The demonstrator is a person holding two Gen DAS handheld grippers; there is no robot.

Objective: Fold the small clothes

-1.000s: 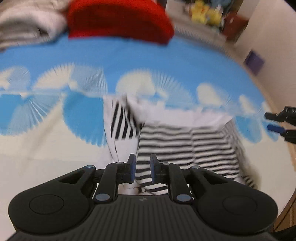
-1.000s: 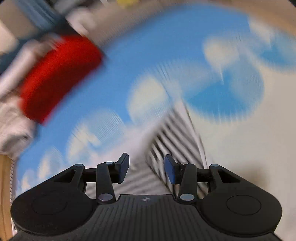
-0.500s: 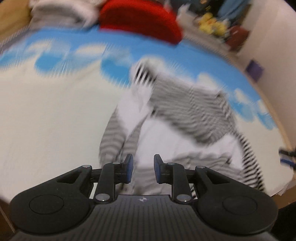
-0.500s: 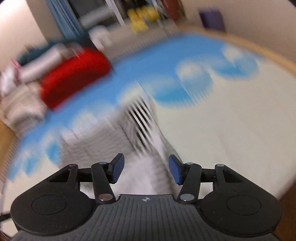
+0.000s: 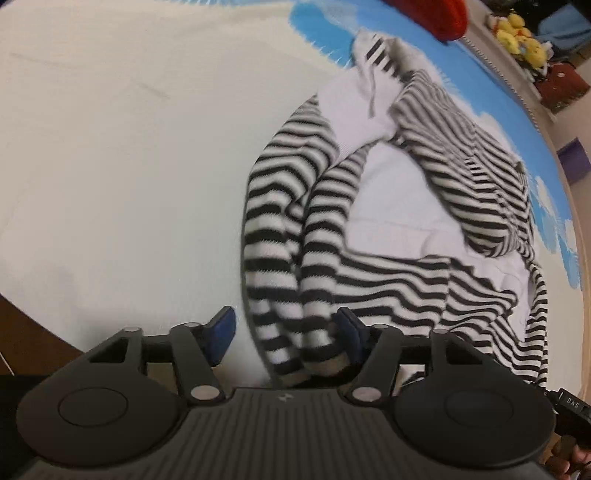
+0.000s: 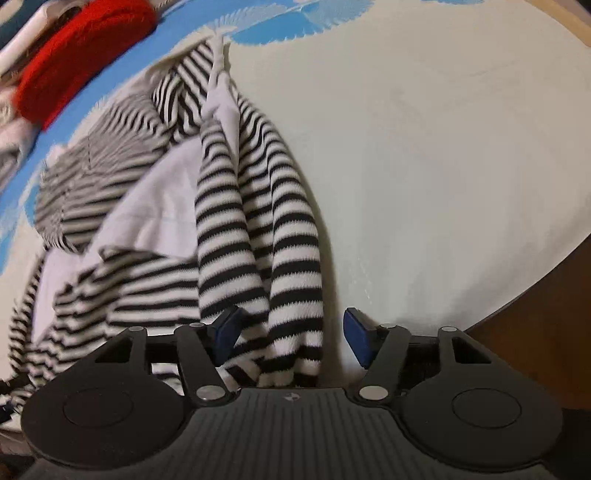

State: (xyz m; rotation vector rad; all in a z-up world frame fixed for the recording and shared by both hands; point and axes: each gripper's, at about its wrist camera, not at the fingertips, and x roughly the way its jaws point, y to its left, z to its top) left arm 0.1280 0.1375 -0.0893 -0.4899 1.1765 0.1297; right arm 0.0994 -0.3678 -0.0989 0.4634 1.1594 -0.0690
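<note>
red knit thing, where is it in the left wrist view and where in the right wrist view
Left wrist: the red knit thing sits at the top edge, right of centre, beyond the striped garment.
Right wrist: it lies in the top left corner, blurred.
Shared landmark: the striped garment, which lies between the tongs and the red knit thing in both views.

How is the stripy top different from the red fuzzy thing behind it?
The stripy top is black and white with plain white patches; the red fuzzy thing is one solid colour. The stripy top lies spread and rumpled close to the tongs, partly on the cream area; the red fuzzy thing sits bunched up at the far edge of the blue part. Both are soft fabric lying on the same blue and cream cover.
</note>
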